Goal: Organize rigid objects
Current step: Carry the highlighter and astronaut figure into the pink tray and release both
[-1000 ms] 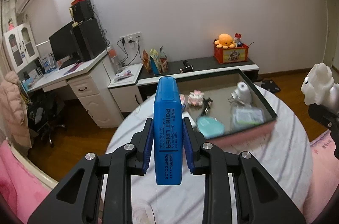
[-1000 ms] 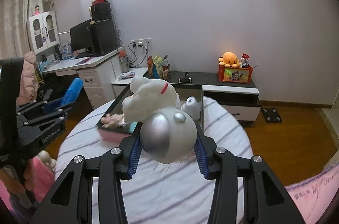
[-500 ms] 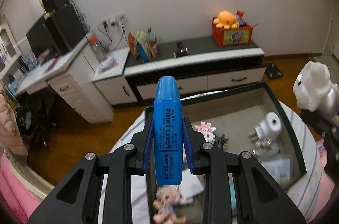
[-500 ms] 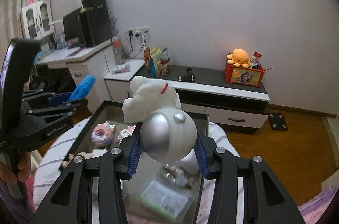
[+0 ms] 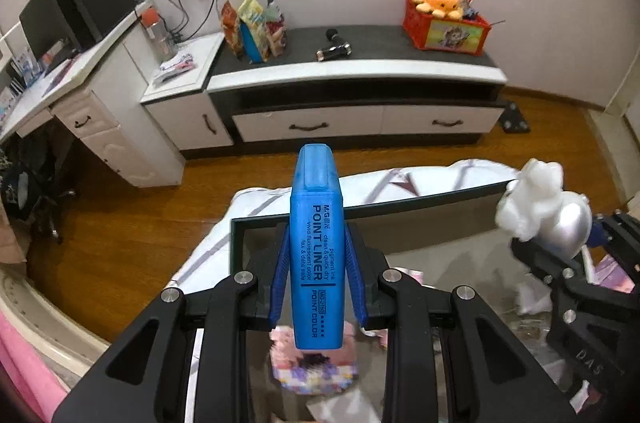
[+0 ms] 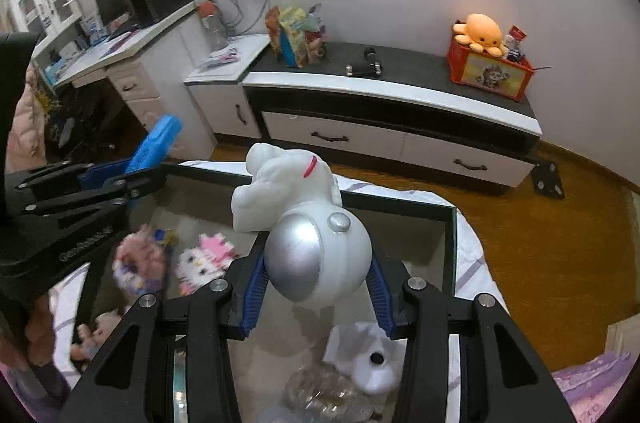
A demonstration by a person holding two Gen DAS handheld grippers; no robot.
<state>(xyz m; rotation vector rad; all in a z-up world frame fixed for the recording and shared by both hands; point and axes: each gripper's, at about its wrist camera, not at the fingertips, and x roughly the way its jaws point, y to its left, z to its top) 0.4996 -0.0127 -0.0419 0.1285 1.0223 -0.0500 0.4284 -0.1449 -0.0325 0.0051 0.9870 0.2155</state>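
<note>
- A blue highlighter (image 5: pixel 317 247) is clamped upright by the left gripper (image 5: pixel 317 287), ready for release over the tray (image 5: pixel 420 199).
- An astronaut figure (image 6: pixel 308 227) is gripped by its helmet in the right gripper (image 6: pixel 316 287), near the tray's far edge.

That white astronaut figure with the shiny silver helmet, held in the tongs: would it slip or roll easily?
Probably somewhat slippery: the white astronaut figure with the silver helmet looks glossy, and the right tongs grip only its rounded head. It looks rigid, likely hard plastic. Set down on that round helmet, it may well roll or tip.
</note>
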